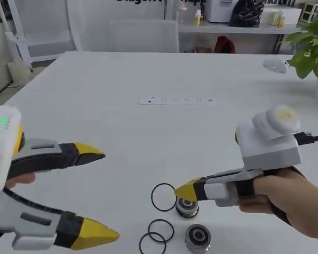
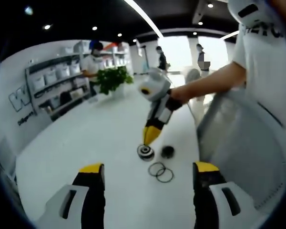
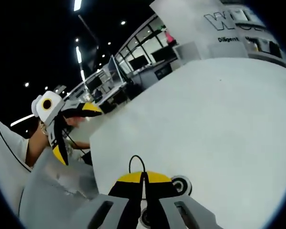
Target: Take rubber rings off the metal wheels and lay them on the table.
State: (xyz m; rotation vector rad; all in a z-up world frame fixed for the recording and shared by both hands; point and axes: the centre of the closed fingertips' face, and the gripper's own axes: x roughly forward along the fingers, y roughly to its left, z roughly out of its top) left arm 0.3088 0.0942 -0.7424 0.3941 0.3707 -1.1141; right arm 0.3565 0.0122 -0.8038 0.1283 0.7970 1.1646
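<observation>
Closest to you, your left gripper (image 1: 110, 194) sits low on the left with its yellow-tipped jaws spread wide and nothing between them. Just beyond its lower jaw, two rubber rings (image 1: 156, 237) lie flat on the white table (image 1: 122, 79), one overlapping the other. Just to their right stands the nearer wheel (image 1: 197, 237), apart from them.

A little farther on is the second wheel (image 1: 187, 208), with a third ring (image 1: 164, 197) lying on the table at its left side. Your right gripper (image 1: 183, 191) reaches in from the right, its tip just above that wheel and meeting the ring's right edge. Its jaws are pressed together. In the right gripper view a thin black arc of the ring rises straight from the seam between them, but you cannot tell from here whether the rubber is actually pinched or only lies behind the tip. Your hand is wrapped around the gripper's handle.

Past the work the tabletop runs bare up to a flush socket strip (image 1: 177, 100) at its middle. Farther still, a mouse (image 1: 275, 64) lies near the far right edge beside a leafy plant (image 1: 310, 42), and a chair (image 1: 143, 36) stands behind the table.
</observation>
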